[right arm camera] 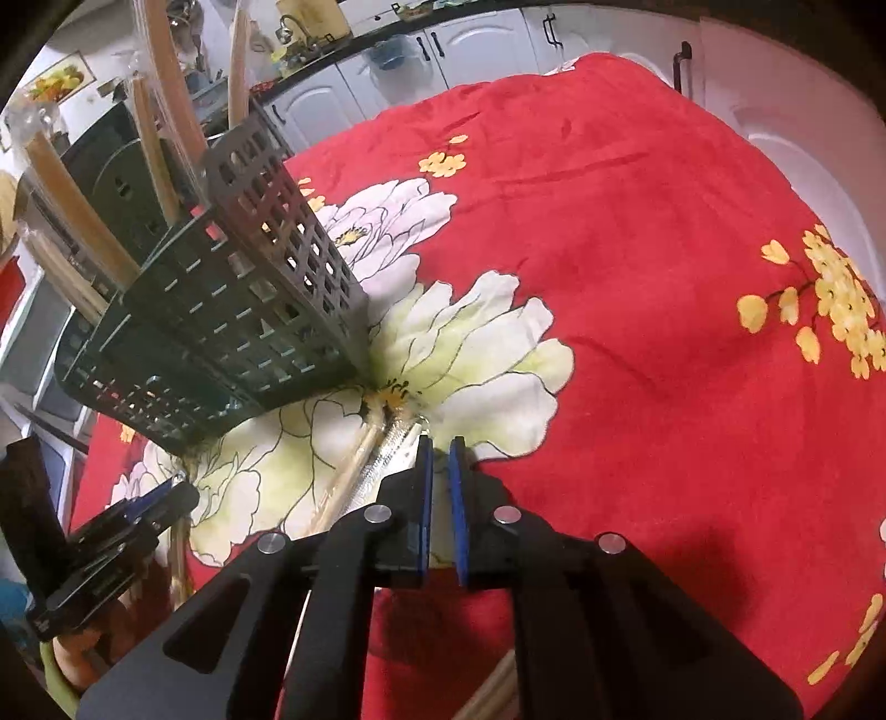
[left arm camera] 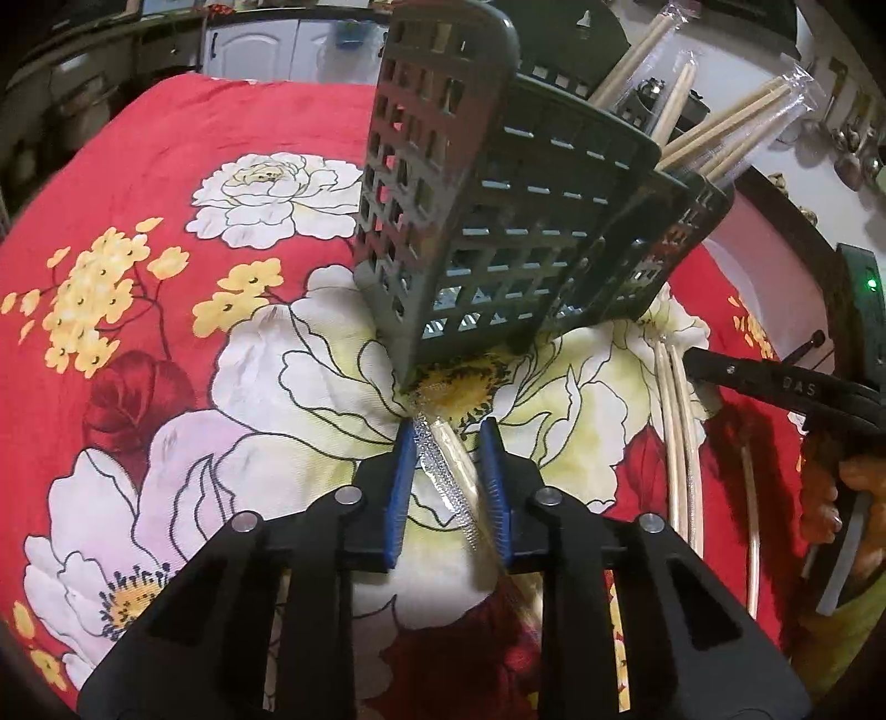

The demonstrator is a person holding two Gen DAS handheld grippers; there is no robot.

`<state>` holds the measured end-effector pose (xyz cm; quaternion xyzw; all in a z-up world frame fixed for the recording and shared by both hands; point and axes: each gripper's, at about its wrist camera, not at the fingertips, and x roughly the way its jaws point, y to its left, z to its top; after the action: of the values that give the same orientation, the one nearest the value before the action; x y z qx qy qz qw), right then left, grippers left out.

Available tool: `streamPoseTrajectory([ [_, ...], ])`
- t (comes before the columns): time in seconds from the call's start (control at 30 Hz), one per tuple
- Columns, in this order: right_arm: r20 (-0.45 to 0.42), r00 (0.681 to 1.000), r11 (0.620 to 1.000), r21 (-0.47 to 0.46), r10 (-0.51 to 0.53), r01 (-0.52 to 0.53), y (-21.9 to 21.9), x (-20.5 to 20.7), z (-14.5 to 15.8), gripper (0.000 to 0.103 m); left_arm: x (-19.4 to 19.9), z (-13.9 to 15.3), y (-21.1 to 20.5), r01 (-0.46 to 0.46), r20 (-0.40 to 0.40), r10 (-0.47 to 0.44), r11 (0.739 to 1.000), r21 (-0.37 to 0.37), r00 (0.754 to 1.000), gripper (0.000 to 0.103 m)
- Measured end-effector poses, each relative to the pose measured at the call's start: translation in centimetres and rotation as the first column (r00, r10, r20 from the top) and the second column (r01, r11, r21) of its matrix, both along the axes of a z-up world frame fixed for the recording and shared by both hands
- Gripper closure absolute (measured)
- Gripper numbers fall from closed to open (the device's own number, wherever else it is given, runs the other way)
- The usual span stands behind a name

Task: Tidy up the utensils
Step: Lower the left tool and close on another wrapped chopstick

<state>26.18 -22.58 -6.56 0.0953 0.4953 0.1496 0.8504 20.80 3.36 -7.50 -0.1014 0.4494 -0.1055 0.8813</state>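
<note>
A dark slotted utensil basket stands tilted on the red floral cloth, with several wrapped chopstick pairs sticking out of it. Just in front of it my left gripper is shut on a wrapped chopstick pair that crosses slantwise between the blue pads. My right gripper is shut, its tips at the crimped end of a second wrapped pair on the cloth. I cannot tell whether it pinches that wrapper. The left gripper shows at the lower left in the right wrist view.
A hand holds the right gripper's handle. One more loose stick lies on the cloth beside it. White kitchen cabinets stand behind the table, and metal utensils hang on the far right wall.
</note>
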Motion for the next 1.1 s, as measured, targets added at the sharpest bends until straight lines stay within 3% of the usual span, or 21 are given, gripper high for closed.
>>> streamPoseTrajectory([
  [0.1,-0.009,1.0,1.0,0.004,-0.006,0.006,0.4,0.5,-0.1,0.09,-0.1,-0.1,0.9,-0.009,-0.004,0.009,0.999,-0.037,1.0,0.091],
  [0.17,-0.011,1.0,1.0,0.011,-0.008,0.008,0.8,0.7,0.0,0.079,-0.2,-0.2,1.8,-0.014,-0.012,0.013,0.997,-0.08,1.0,0.092],
  [0.27,-0.005,1.0,1.0,0.0,-0.003,0.003,1.6,1.0,0.2,0.072,-0.7,0.0,2.7,-0.017,-0.009,0.016,0.995,-0.103,1.0,0.093],
  [0.4,-0.004,1.0,1.0,-0.017,0.006,-0.006,2.2,1.5,0.1,0.072,-1.3,0.3,3.0,-0.013,-0.007,0.012,0.993,-0.114,1.0,0.094],
  [0.63,0.024,0.998,0.989,-0.138,0.051,-0.048,4.4,1.9,-0.1,0.072,-2.2,1.1,2.2,0.003,0.01,-0.002,0.991,-0.132,1.0,0.094],
  [0.8,0.054,0.994,0.978,-0.193,0.093,-0.081,4.8,1.2,-0.3,0.08,-2.6,1.6,1.9,0.005,0.02,-0.003,0.99,-0.139,1.0,0.094],
  [0.87,0.054,0.993,0.977,-0.195,0.101,-0.088,4.3,0.8,-0.4,0.087,-2.7,1.7,2.1,0.004,0.022,-0.001,0.99,-0.143,1.0,0.094],
  [1.1,0.032,0.994,0.984,-0.148,0.104,-0.098,2.3,-0.1,-0.4,0.093,-3.0,2.4,2.0,0.01,0.04,-0.004,0.988,-0.152,0.999,0.094],
])
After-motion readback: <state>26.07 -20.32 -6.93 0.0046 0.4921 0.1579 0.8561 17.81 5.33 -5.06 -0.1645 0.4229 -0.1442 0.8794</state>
